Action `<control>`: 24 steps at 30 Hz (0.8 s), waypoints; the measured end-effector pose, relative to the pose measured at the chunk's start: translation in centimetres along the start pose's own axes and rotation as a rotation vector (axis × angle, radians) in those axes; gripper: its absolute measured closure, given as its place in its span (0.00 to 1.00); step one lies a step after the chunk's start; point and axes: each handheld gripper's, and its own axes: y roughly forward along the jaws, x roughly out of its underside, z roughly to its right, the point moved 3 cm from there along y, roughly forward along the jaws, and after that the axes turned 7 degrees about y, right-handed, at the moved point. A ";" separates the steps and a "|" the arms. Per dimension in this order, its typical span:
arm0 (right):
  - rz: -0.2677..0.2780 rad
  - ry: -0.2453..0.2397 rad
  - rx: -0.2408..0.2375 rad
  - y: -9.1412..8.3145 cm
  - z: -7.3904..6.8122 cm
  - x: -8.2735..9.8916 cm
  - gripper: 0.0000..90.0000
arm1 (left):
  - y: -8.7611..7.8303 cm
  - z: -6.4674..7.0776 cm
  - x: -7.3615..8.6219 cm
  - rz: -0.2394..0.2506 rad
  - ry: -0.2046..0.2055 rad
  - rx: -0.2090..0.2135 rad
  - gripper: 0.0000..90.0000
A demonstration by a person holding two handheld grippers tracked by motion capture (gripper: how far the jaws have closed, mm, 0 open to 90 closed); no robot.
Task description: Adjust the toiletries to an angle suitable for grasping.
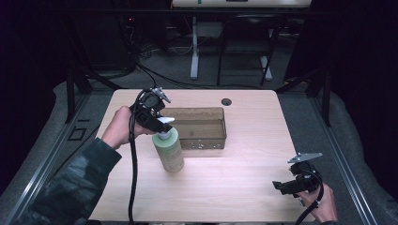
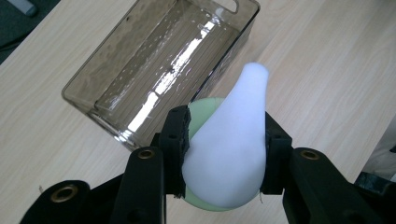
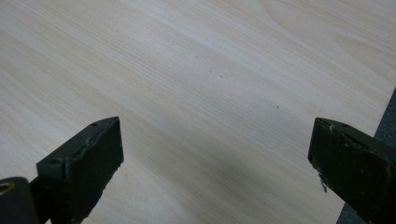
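Left gripper clamped on white pump top of green bottle, beside clear bin; lift straight, keep upright, clear the rim; right gripper wide open, holding nothing

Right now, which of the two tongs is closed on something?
The left tongs: they clamp the white pump head of the green bottle beside the clear bin. The right tongs stand open over bare table.
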 end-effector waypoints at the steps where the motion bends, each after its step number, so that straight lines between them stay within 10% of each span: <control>1: -0.001 -0.001 0.000 0.0 0.0 0.0 0.03 | -0.1 -0.1 0.2 -0.006 -0.003 -0.007 0.69; 12: -0.005 -0.002 0.000 0.1 0.1 0.0 0.03 | -0.6 -1.1 1.9 0.024 -0.027 -0.048 0.69; 24: -0.010 -0.006 -0.013 0.0 0.1 0.0 0.03 | -0.9 -1.9 2.0 0.055 0.075 0.016 0.57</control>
